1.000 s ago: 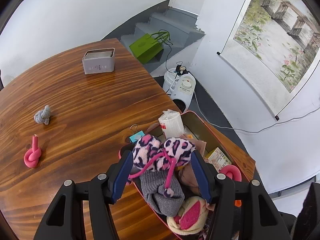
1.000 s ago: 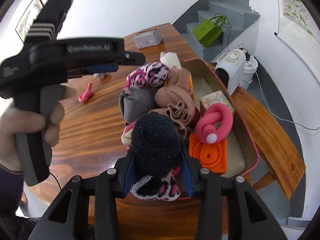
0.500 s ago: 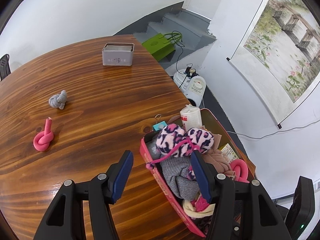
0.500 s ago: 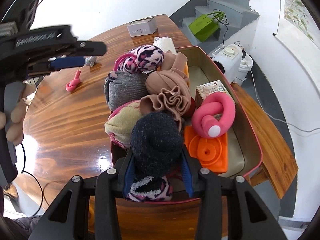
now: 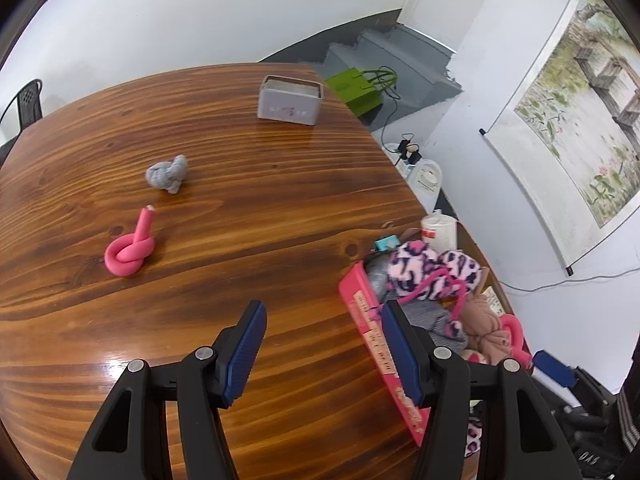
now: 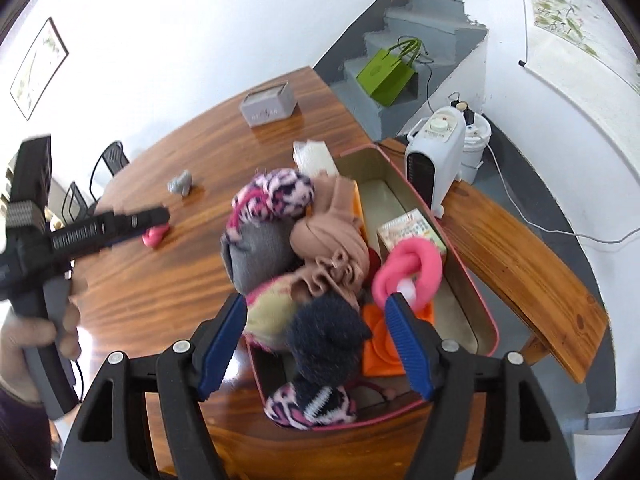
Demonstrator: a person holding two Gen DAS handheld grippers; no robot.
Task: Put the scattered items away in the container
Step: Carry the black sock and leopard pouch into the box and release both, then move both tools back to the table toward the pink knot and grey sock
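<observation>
A: Where the two wrist views are compared, what is counted on the table (image 5: 240, 208)?

B: Two loose items are counted: one pink knotted tube (image 5: 130, 248) and one grey knotted cloth (image 5: 168, 173), lying near each other and well apart from the pink container (image 5: 362, 316). One grey tin (image 5: 290, 99) is seen at the far edge; its printing cannot be read.

A: How is the container filled?

B: One dark navy sock ball (image 6: 326, 334) is seen at the near end, beside one orange piece (image 6: 380, 354) and a second pink knotted tube (image 6: 408, 272). Other rolled textiles are piled behind.

A: How are the tongs shown?

B: The right gripper (image 6: 316, 344) is shown wide, its jaws having just been opening; the sock ball lies between them, untouched. The left gripper (image 5: 322, 350) is shown partly open over bare wood, nothing held. The lettering along its side, in the right wrist view, is too blurred to read.
</observation>
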